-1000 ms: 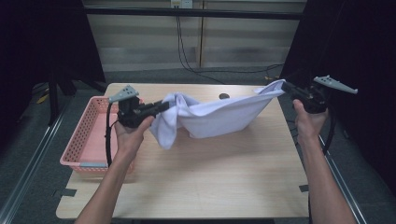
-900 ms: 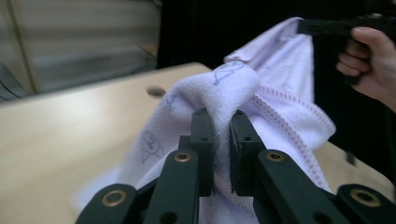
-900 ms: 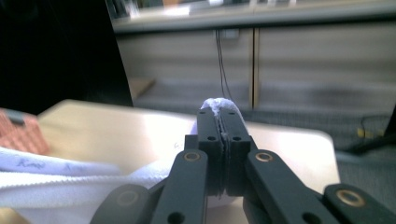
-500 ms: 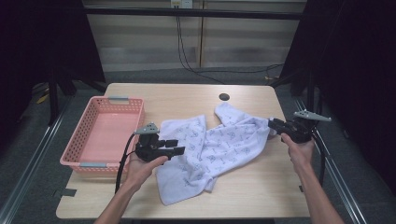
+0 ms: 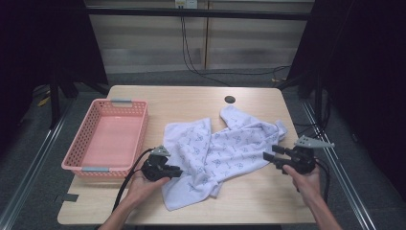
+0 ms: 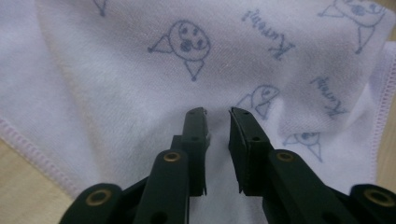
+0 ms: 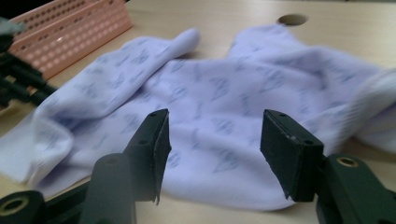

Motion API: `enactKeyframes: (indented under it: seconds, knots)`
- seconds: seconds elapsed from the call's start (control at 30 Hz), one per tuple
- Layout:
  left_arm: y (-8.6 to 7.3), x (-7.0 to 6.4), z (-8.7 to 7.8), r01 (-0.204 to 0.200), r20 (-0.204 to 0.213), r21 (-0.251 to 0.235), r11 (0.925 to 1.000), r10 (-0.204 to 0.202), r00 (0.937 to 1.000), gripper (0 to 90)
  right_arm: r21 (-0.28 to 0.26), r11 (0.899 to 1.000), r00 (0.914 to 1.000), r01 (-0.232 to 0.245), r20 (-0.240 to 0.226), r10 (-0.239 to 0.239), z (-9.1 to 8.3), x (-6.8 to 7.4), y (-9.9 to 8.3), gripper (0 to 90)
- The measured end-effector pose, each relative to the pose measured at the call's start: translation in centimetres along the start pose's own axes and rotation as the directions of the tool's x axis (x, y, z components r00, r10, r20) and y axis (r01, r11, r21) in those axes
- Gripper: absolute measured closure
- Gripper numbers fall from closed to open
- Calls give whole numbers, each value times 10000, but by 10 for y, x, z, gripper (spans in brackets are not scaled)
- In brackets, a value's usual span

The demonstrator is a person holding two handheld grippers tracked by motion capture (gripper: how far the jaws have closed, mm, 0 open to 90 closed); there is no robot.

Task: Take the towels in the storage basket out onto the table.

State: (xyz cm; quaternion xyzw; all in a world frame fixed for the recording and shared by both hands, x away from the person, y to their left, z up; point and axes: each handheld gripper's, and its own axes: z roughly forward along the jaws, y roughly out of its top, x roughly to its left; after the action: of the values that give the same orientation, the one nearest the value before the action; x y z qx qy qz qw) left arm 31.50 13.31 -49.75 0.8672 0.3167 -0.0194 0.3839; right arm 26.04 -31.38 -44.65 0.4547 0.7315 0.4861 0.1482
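Observation:
A white towel [image 5: 225, 148] printed with small blue figures lies rumpled and partly folded over itself on the wooden table [image 5: 191, 100]. My left gripper [image 5: 179, 171] rests at the towel's near left edge. In the left gripper view the towel [image 6: 116, 74] lies under my left gripper [image 6: 217, 114], whose jaws stand a narrow gap apart with no cloth between them. My right gripper [image 5: 266, 157] sits at the towel's right edge. In the right gripper view the towel [image 7: 224, 93] spreads just ahead of my right gripper [image 7: 215, 126], which is wide open and holds nothing.
A pink plastic basket [image 5: 81, 143], with nothing in it, stands on the left of the table; its wall [image 7: 70, 32] is seen beyond the towel. A round cable hole [image 5: 230, 99] sits at the far middle. Bare wood runs along the near edge.
A second ago the towel hung stretched in the air between both grippers. Both hands came down and toward the near edge, the towel now lies on the table, and both grippers have let go.

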Motion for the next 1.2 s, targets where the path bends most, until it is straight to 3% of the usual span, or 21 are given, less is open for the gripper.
enactKeyframes:
  seconds: [0.13, 0.17, 0.2, 0.27, 0.33, 0.4, 0.43, 0.57, 0.63, 0.7, 0.73, 0.77, 0.8, 0.9, 0.97, 1.0, 1.03, 1.07, 1.1, 1.13, 1.2]
  knots:
    - [-2, -12, 4, -242, 265, 41, 9997, 241, 9994, 847, 459, 9989, 9967, 33, -812, 4, 3, 25, -15, 444]
    - [-3, -18, 6, -278, 231, 43, 9996, 277, 9993, 847, 459, 9989, 9967, 33, -812, 4, 3, 25, -15, 444]
    - [-2, -31, 11, -515, 477, 192, 9985, 505, 9976, 867, 660, 9977, 9944, 167, -1049, -97, 6, 37, -21, 453]
    - [0, -43, 16, -858, 571, 324, 9958, 839, 9948, 867, 824, 9965, 9879, 128, -1548, 2, 14, 46, -26, 454]
    - [2, -50, 22, -671, 969, 348, 9971, 634, 9933, 865, 1193, 9923, 9820, 346, -1887, -115, 25, 55, -30, 443]
    - [4, -54, 26, -771, 1229, 311, 9965, 727, 9898, 853, 1463, 9869, 9767, 686, -2116, -365, 36, 65, -31, 426]
    - [4, -54, 26, -771, 1229, 311, 9965, 727, 9898, 840, 1463, 9869, 9767, 686, -2116, -365, 36, 65, -31, 426]
    - [6, -54, 27, -694, 1344, 295, 9972, 649, 9888, 806, 1532, 9814, 9615, 1153, -2654, -716, 48, 84, -32, 389]
    - [8, -46, 19, -465, 1371, -120, 9988, 477, 9894, 755, 1997, 9640, 9494, 1757, -2933, -1123, 59, 97, -39, 377]
    - [8, -43, 16, -282, 1349, -305, 9991, 321, 9903, 739, 2086, 9592, 9460, 1910, -2999, -1232, 63, 102, -41, 380]
    - [9, -36, 8, -143, 1156, -578, 9982, 209, 9931, 707, 2331, 9448, 9390, 2304, -3082, -1529, 71, 110, -44, 590]
    - [9, -36, 8, -143, 1156, -578, 9982, 209, 9931, 700, 2331, 9448, 9390, 2304, -3082, -1529, 71, 110, -44, 590]
    - [9, -27, 4, -24, 829, -842, 9964, 94, 9965, 683, 2512, 9314, 9387, 2634, -2893, -1874, 76, 116, -44, 739]
    - [9, -17, 1, 213, 475, -936, 9954, -169, 9987, 638, 2593, 9338, 9445, 2466, -2800, -1717, 78, 111, -43, 811]
    - [10, -6, 0, 402, 220, -1086, 9933, -380, 9990, 628, 2560, 9432, 9587, 2118, -2417, -1497, 71, 95, -42, 831]
    - [10, -6, 0, 402, 220, -1086, 9933, -380, 9990, 625, 2560, 9432, 9587, 2118, -2417, -1497, 71, 95, -42, 831]
    - [11, -4, 1, 360, 181, -1026, 9941, -343, 9992, 625, 2531, 9460, 9641, 2025, -2211, -1472, 68, 88, -41, 833]
    - [11, -4, 3, 74, -33, -868, 9962, -77, 10000, 625, 2530, 9516, 9757, 1745, -1744, -1325, 61, 73, -41, 834]
    - [11, -4, 3, 74, -33, -868, 9962, -77, 10000, 624, 2530, 9516, 9757, 1745, -1744, -1325, 61, 73, -41, 834]
    - [11, -5, 6, 32, -106, -762, 9971, -40, 9999, 617, 2588, 9530, 9831, 1572, -1323, -1262, 55, 58, -42, 834]
    - [11, -5, 7, -28, -155, -726, 9974, 17, 9999, 593, 2596, 9558, 9875, 1384, -1102, -1131, 52, 50, -42, 834]
